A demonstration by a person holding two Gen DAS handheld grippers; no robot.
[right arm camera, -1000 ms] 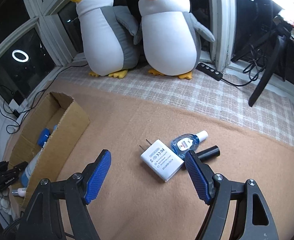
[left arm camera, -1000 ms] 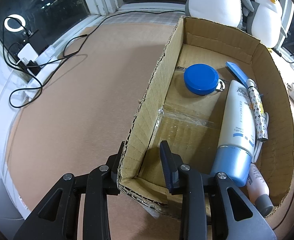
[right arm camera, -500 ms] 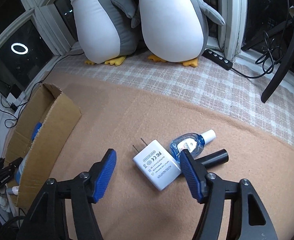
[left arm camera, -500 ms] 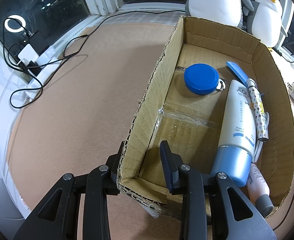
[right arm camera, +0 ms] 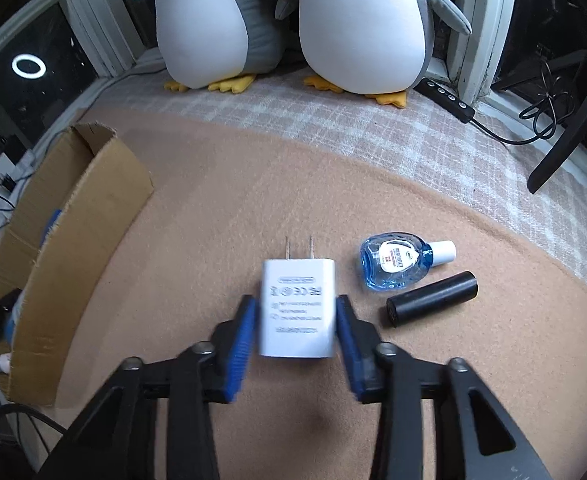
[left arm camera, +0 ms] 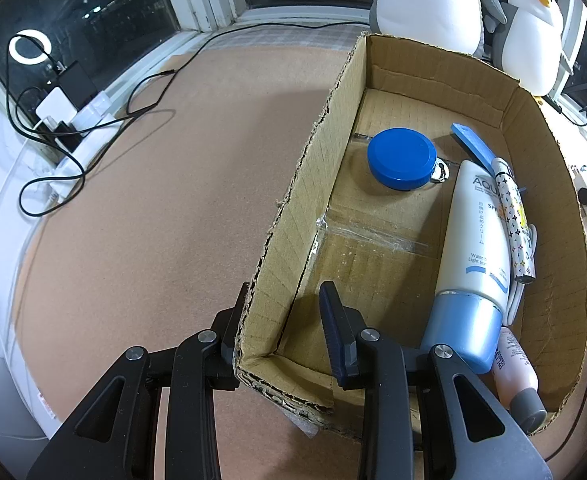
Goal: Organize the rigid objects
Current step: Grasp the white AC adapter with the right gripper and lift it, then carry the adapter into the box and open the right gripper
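Right gripper straddles the white charger lying flat on the tan blanket, prongs pointing away toward the penguins. Its jaws have just been closing; blue pads sit at the charger's two long sides, apparently touching, so it reads as grasping the charger, which still rests on the blanket. Right of it lie the small blue bottle and the black cylinder, both near the right finger, the two just beside each other. Open blanket to the left up to the cardboard box; that stretch is free. Two plush penguins stand at the back on the checked cloth, with a power strip beside them.

Left gripper is clenched on the box's near left wall at the corner, one finger outside, one inside. In the box: a blue lid, a white tube with a blue cap, a patterned pen against it, a blue flat piece and a pink bottle at the near right corner. The box floor's left-centre part is bare. Cables lie at the far left edge.
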